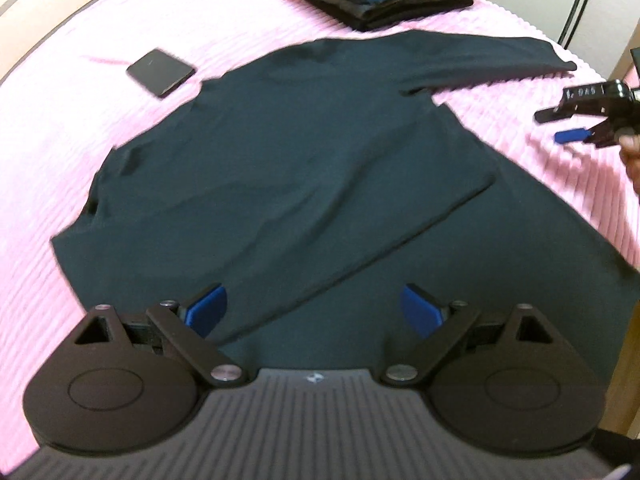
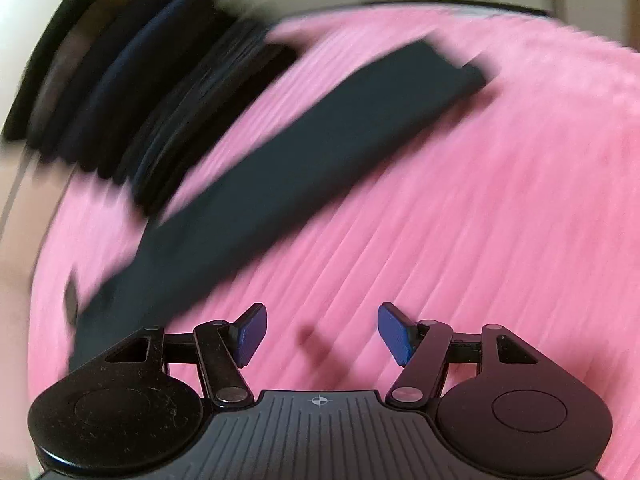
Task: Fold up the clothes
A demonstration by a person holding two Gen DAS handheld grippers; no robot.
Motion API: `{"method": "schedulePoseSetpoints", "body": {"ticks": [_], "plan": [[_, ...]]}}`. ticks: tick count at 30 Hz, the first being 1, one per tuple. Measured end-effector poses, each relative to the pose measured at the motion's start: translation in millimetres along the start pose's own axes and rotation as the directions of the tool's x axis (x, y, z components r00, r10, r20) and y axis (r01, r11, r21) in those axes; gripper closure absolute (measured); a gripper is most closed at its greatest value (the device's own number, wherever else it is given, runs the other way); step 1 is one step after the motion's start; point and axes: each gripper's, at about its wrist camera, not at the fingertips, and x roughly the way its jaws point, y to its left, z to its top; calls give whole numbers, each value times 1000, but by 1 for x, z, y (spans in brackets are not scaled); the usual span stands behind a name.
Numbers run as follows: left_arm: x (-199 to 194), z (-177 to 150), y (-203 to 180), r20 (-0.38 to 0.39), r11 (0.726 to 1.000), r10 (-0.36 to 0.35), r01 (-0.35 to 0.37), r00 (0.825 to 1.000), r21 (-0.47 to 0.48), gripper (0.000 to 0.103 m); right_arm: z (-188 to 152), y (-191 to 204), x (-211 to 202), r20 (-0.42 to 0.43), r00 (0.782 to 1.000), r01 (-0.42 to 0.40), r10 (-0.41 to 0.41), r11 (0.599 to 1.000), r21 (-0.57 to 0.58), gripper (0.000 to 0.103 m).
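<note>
Two sets of jaws, both spread wide and holding nothing. My left gripper [image 1: 314, 312] hovers over the near hem of the dark shirt [image 1: 280, 168], spread flat on the pink bedspread [image 1: 80, 120]; my right gripper [image 2: 320, 334] hangs near the outstretched sleeve [image 2: 320, 140], probably to fold it inward.

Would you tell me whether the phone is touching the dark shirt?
Apart: the left wrist view shows a strip of pink blanket between the phone and the shirt.
</note>
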Motion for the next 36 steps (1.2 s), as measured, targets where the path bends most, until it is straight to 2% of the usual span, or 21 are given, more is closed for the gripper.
{"method": "schedulePoseSetpoints", "body": {"ticks": [4,7,8,9,10,11,13,16,19,22,25,27,29,30,31,32,33,34,36], "plan": [[14,18,-17,3,1000,-5,5,1000,26,11,53,-46,13,127,992,-26,-1,977,212,38],[24,32,-30,5,999,-10,9,1000,45,11,73,-60,24,163,986,-69,31,969,236,39],[27,37,-34,5,999,-11,11,1000,51,11,80,-64,28,175,984,-84,41,966,244,44],[31,41,-38,6,998,-12,12,1000,58,11,82,-65,29,180,983,-85,40,964,252,55],[34,46,-42,6,998,-14,13,1000,64,11,83,-65,31,185,982,-86,38,962,261,92],[37,50,-46,8,997,-14,14,1000,70,11,84,-65,29,184,983,-74,24,959,272,96],[34,53,-48,23,997,-9,7,1000,74,11,86,-52,22,197,980,-56,7,968,243,96],[29,58,-50,46,997,-1,-3,999,81,11,93,-2,1,206,978,16,-26,999,52,97],[25,62,-53,69,996,6,-13,998,88,11,82,80,-21,244,969,14,38,978,-208,97],[12,62,-41,89,998,36,-40,995,44,11,37,174,-47,247,952,-55,181,895,-442,97],[-8,53,-15,109,996,79,-75,991,-42,11,-25,267,-66,196,921,-147,338,764,-628,97],[-23,42,6,117,990,117,-106,986,-96,11,-78,326,-69,135,896,-214,424,676,-705,97],[-38,26,31,120,979,158,-139,980,-148,11,-139,374,-53,58,874,-272,483,585,-764,95],[-46,18,43,119,973,177,-155,977,-171,11,-169,399,-45,18,861,-300,508,536,-789,89],[-51,9,55,113,967,194,-170,974,-189,11,-203,416,-34,-28,864,-295,503,460,-837,45],[-57,-2,67,102,961,210,-186,972,-204,11,-235,429,-23,-68,872,-286,484,393,-874,7],[-60,-12,80,88,956,222,-199,971,-215,11,-261,435,-14,-101,874,-289,475,342,-894,7],[-64,-23,93,73,951,233,-212,970,-225,11,-278,436,-10,-134,872,-308,472,313,-899,7],[-69,-43,116,55,945,249,-230,967,-232,11,-287,420,-9,-146,892,-306,428,333,-892,7]]}}
